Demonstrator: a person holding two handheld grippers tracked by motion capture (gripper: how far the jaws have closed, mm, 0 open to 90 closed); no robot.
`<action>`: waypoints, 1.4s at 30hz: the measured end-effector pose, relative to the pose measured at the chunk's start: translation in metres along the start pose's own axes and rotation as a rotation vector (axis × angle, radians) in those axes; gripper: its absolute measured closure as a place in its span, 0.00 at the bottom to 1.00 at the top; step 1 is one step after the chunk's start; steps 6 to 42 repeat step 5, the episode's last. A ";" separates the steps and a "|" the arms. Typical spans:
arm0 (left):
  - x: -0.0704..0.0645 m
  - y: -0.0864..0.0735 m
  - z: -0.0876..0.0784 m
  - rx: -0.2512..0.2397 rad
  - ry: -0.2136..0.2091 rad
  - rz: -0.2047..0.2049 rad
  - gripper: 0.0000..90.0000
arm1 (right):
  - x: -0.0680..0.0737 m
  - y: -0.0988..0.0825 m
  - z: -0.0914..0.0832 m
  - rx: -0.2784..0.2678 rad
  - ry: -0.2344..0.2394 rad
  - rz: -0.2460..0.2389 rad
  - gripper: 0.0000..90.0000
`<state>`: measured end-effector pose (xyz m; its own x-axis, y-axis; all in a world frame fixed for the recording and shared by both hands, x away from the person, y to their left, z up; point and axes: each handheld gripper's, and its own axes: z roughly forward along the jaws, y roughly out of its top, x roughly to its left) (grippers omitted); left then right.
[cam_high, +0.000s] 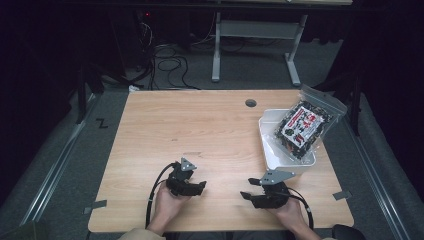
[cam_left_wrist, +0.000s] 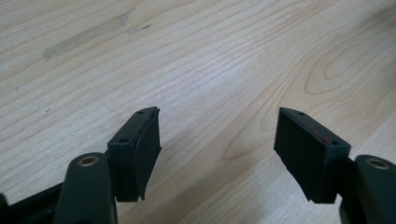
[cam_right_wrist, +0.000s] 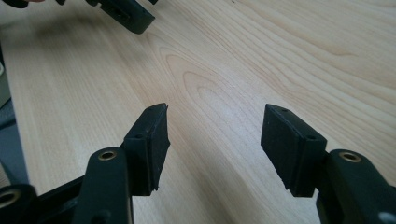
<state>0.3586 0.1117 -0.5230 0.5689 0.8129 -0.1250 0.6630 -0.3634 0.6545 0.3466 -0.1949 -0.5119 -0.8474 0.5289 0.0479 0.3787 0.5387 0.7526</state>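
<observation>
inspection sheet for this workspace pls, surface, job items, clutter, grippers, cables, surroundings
surface: light wooden table, grain clean, round cable hole near the far edge
job's things: white plastic bin at the right edge; clear printed snack bag leaning tilted in it, top over the bin's far right rim
clutter: nothing seen on the table
grippers: left gripper open, nothing between the jaws, low over bare wood; right gripper open, nothing between the jaws, pointing towards the left gripper
cables: a black cable trails from each gripper; loose cables on the floor beyond the table
surroundings: grey carpet, grey table frame behind, dark room
</observation>
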 end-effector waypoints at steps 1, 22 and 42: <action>0.000 0.000 0.000 -0.002 -0.002 0.000 0.35 | -0.001 0.000 0.004 -0.003 0.003 0.011 0.47; -0.001 -0.001 -0.001 -0.005 -0.005 0.000 0.35 | -0.002 0.001 0.011 -0.012 0.020 0.050 0.47; -0.001 -0.001 -0.001 -0.005 -0.005 0.000 0.35 | -0.002 0.001 0.011 -0.012 0.020 0.050 0.47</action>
